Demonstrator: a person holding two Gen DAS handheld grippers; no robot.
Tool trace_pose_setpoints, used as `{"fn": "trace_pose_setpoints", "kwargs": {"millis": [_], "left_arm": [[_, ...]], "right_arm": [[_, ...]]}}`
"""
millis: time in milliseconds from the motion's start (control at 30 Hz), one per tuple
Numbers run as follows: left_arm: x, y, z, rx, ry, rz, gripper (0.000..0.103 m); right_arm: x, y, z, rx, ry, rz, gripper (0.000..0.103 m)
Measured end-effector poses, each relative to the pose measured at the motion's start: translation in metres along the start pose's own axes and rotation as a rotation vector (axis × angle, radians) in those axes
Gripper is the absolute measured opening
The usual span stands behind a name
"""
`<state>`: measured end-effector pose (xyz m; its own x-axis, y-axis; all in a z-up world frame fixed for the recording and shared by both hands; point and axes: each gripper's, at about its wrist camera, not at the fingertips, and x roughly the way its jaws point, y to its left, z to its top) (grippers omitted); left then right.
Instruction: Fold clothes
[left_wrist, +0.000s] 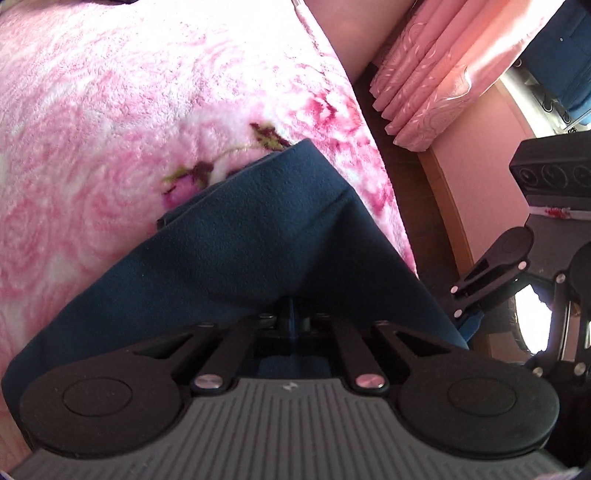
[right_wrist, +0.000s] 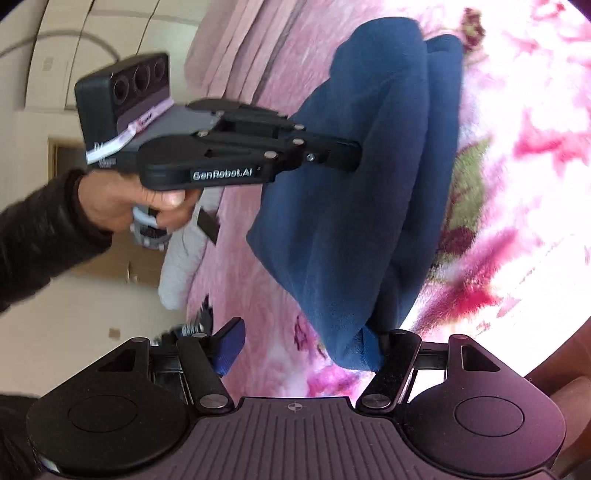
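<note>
Now, your left tongs (right_wrist: 356, 151) are pinched tight on the cloth (right_wrist: 369, 184). From the right wrist you can see the two fingers drawn together, their tips sunk into a fold on the cloth's upper edge. Your hand (right_wrist: 122, 199) grips the handle below, with a dark sleeve (right_wrist: 37, 236) running off to the side. From the left wrist the tips themselves are hidden. The dark blue fabric drapes over them and fills the middle of the view, so only the linkage shows beneath it.

Your right tongs (right_wrist: 310, 343) stand wide. One finger (right_wrist: 229, 347), with a blue pad, sits well off to one side with nothing on it. The other finger (right_wrist: 391, 343) has the cloth's lower corner lying right against its inner face. The pads do not press the corner between them.

The cloth is bunched in several thick layers, hanging in a long fold from the left tongs towards the right ones. It is lifted at the pinched edge, while its far end lies on the blanket (left_wrist: 147, 110), a fluffy pink and white one with rose prints and green leaves. The blanket spreads under and around the cloth in both views. Beyond its edge hangs a pink pleated curtain (left_wrist: 424, 74), well apart from the cloth.
</note>
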<state>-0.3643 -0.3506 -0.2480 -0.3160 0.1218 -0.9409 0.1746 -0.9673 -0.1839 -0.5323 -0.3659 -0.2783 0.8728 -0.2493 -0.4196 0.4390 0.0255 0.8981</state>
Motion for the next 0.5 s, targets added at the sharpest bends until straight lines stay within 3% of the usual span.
{"fn": "trace_pose_setpoints", "kwargs": {"millis": [233,400,500], "left_arm": [[-0.010,-0.012,0.023,0.029,-0.067,0.031,0.003],[0.018,0.010,0.040,-0.011,-0.032,0.111,0.003],[0.022,0.029,0.047,-0.086,-0.047,0.098,0.003]], "right_arm": [[-0.014,-0.002,-0.025,0.038,-0.063,0.011,0.066],[-0.019,0.001,-0.033,0.055,-0.114,-0.022,0.065],[-0.022,0.003,-0.034,0.065,-0.137,-0.062,0.064]]}}
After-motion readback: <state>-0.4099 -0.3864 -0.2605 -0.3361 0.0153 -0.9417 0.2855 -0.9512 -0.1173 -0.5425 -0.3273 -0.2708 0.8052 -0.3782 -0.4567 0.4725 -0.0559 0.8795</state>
